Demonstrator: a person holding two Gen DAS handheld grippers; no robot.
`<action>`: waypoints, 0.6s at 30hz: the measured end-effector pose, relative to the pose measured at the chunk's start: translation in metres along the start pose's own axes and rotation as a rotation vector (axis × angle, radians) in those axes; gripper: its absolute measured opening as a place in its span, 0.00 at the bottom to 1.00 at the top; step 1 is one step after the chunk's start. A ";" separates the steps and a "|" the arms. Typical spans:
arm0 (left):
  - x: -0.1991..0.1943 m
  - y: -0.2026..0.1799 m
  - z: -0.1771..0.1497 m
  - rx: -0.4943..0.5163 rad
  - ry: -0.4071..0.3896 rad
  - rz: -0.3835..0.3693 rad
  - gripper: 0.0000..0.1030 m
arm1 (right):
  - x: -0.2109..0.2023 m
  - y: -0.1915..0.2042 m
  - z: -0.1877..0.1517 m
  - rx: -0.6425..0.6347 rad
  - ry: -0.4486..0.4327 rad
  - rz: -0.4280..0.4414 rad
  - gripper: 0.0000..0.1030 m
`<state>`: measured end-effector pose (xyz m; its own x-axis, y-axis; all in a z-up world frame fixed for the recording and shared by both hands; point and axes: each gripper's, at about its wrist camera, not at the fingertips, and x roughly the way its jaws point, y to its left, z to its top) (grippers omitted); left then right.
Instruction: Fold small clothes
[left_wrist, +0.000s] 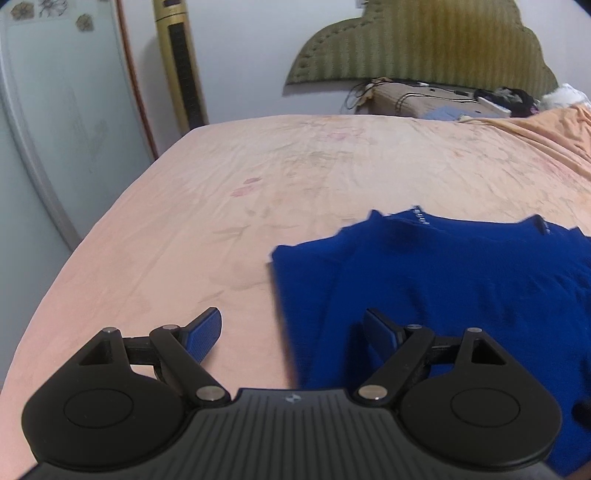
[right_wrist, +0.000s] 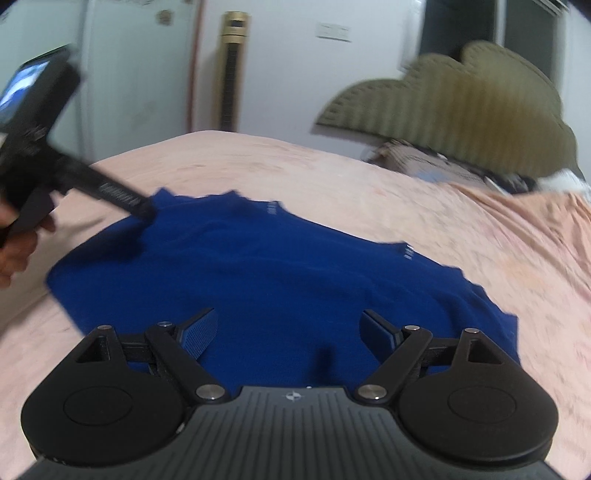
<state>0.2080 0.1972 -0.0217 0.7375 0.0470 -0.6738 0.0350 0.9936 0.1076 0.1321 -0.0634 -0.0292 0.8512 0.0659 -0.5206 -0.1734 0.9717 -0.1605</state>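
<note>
A small royal-blue garment (left_wrist: 461, 280) lies flat on the peach bedsheet (left_wrist: 258, 192). My left gripper (left_wrist: 293, 332) is open and empty, low over the garment's left edge, one finger over the sheet, one over the cloth. In the right wrist view the same garment (right_wrist: 280, 280) fills the middle. My right gripper (right_wrist: 288, 330) is open and empty just above its near part. The left gripper's black body (right_wrist: 40, 155) shows at the far left, held by a hand, its tip near the garment's far left corner.
A green padded headboard (left_wrist: 424, 44) and a pile of cushions and cables (left_wrist: 443, 101) stand at the bed's far end. A gold tower fan (left_wrist: 181, 66) and a pale glass door (left_wrist: 55, 110) stand left of the bed. The bed's left edge (left_wrist: 85, 251) drops off.
</note>
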 end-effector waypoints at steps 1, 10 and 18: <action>0.001 0.004 0.000 -0.009 0.004 -0.002 0.82 | -0.002 0.007 0.001 -0.017 -0.002 0.011 0.84; 0.015 0.038 0.002 -0.145 0.028 -0.161 0.82 | -0.007 0.064 -0.002 -0.168 -0.006 0.073 0.86; 0.045 0.050 0.003 -0.238 0.113 -0.389 0.82 | -0.011 0.115 -0.014 -0.375 -0.035 0.087 0.87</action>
<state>0.2451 0.2492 -0.0447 0.6216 -0.3357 -0.7077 0.1291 0.9351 -0.3301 0.0957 0.0449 -0.0535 0.8405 0.1589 -0.5180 -0.4095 0.8123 -0.4153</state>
